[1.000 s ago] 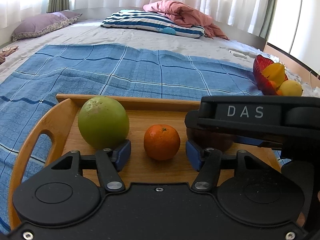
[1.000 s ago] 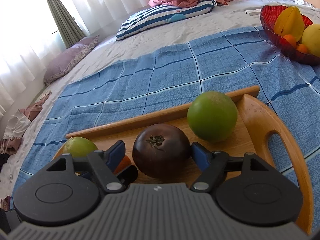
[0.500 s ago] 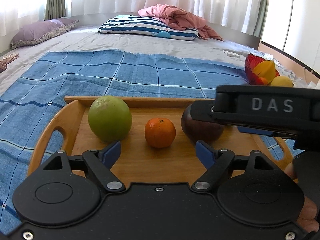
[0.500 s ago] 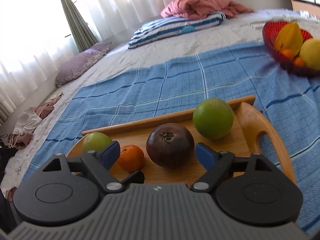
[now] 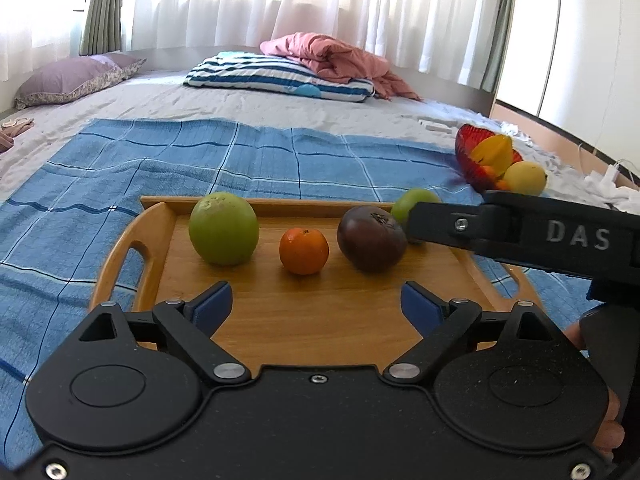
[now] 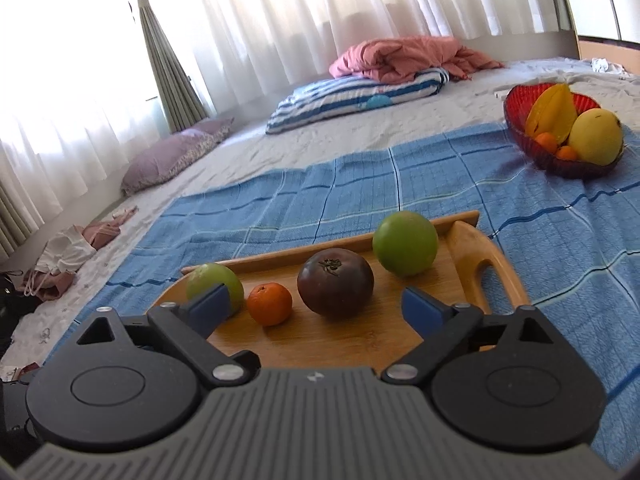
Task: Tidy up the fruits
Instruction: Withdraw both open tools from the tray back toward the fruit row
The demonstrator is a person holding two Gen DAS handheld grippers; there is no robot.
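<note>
Blue checked blanket (image 5: 280,160): edges cut off.
Wooden tray (image 5: 320,312): near edge hidden behind left gripper (image 5: 316,308); holds four fruits in a row.
Right gripper (image 6: 316,306): its arm, lettered "DAS", hides most of right green fruit (image 5: 408,204).
Both grippers' jaws just opened wide, nothing between.
Dark tomato (image 6: 335,282), mandarin (image 6: 269,304): fully visible.

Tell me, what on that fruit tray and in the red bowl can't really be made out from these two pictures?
- Left wrist view: the far green fruit is mostly hidden behind the right gripper's black finger; the wooden tray loses its near edge behind the left gripper.
- Right wrist view: the near green fruit is partly covered by a blue fingertip.
- Red bowl: the small orange fruits sit half behind larger fruit; their kind is unclear.
</note>
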